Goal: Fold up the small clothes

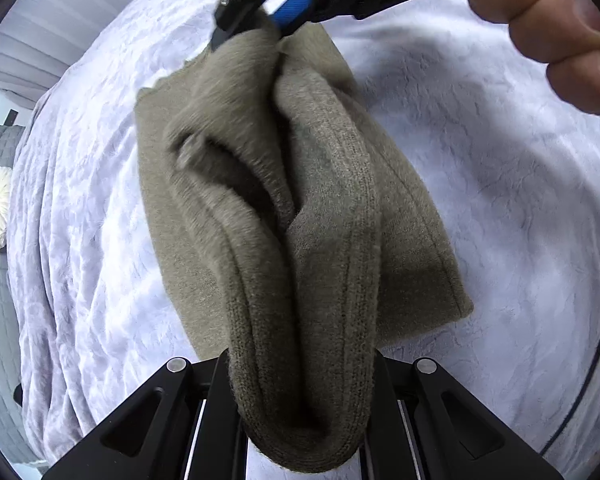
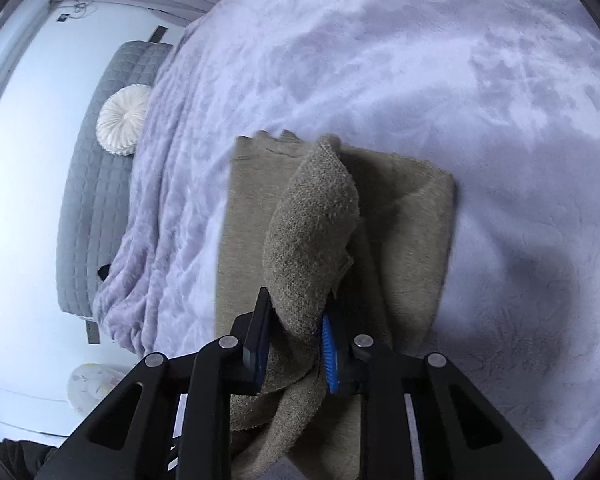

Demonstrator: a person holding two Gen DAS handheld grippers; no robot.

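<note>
An olive-green knit garment (image 1: 300,216) is lifted above a pale lilac plush bedspread (image 1: 480,152), with its lower part lying flat on the bed. My left gripper (image 1: 300,400) is shut on a bunched ribbed edge of the garment at the bottom of the left wrist view. My right gripper (image 2: 296,340) is shut on another edge of the same garment (image 2: 312,216); its blue pads (image 2: 329,344) press the fabric. The right gripper also shows at the top of the left wrist view (image 1: 256,20), held by a hand (image 1: 540,20).
The bedspread (image 2: 420,60) covers most of both views. A grey quilted headboard or cushion (image 2: 100,168) and a round white pleated pillow (image 2: 122,120) lie at the bed's left end. A white wall lies beyond.
</note>
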